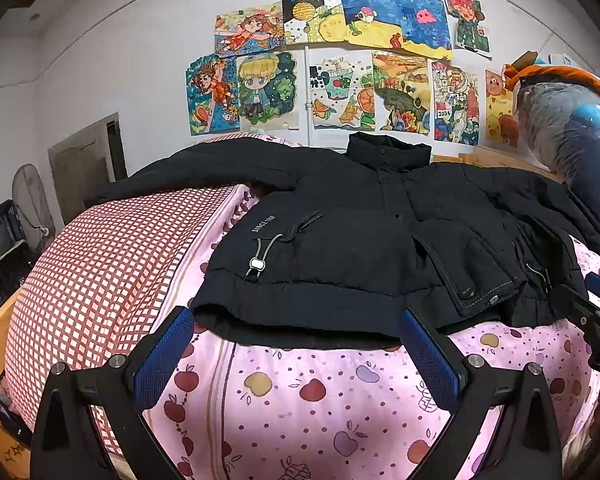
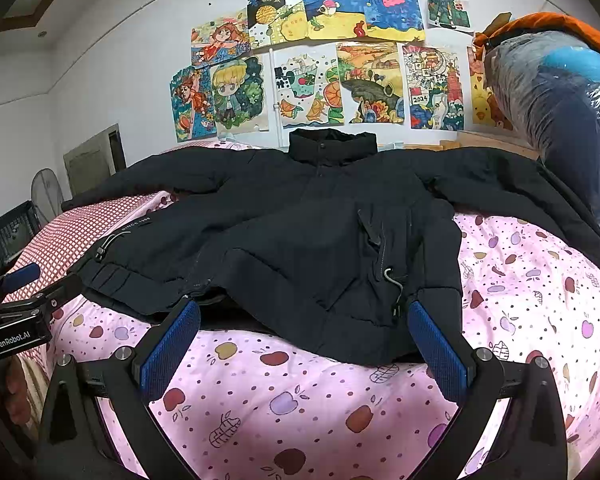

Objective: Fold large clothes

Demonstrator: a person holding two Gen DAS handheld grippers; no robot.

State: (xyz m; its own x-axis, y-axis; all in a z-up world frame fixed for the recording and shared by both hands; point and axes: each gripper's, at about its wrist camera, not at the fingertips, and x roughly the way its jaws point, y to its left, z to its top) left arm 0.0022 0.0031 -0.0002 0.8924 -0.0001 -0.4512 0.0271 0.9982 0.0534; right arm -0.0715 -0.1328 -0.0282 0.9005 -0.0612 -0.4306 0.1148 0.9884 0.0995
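Note:
A large black padded jacket (image 1: 340,236) lies front up and spread out on the bed, collar toward the far wall, both sleeves stretched out sideways. It also shows in the right wrist view (image 2: 308,240). My left gripper (image 1: 296,320) is open, its blue pads at the jacket's near hem on the left half, holding nothing. My right gripper (image 2: 304,312) is open at the near hem on the right half, also empty. Each gripper shows at the edge of the other's view.
The pink apple-print sheet (image 1: 300,400) covers the bed. A red checked quilt (image 1: 100,264) lies at the left. A plastic-wrapped bundle (image 2: 560,112) stands at the right. Drawings (image 1: 340,60) cover the far wall. A fan (image 1: 32,200) and crate stand beyond the bed's left edge.

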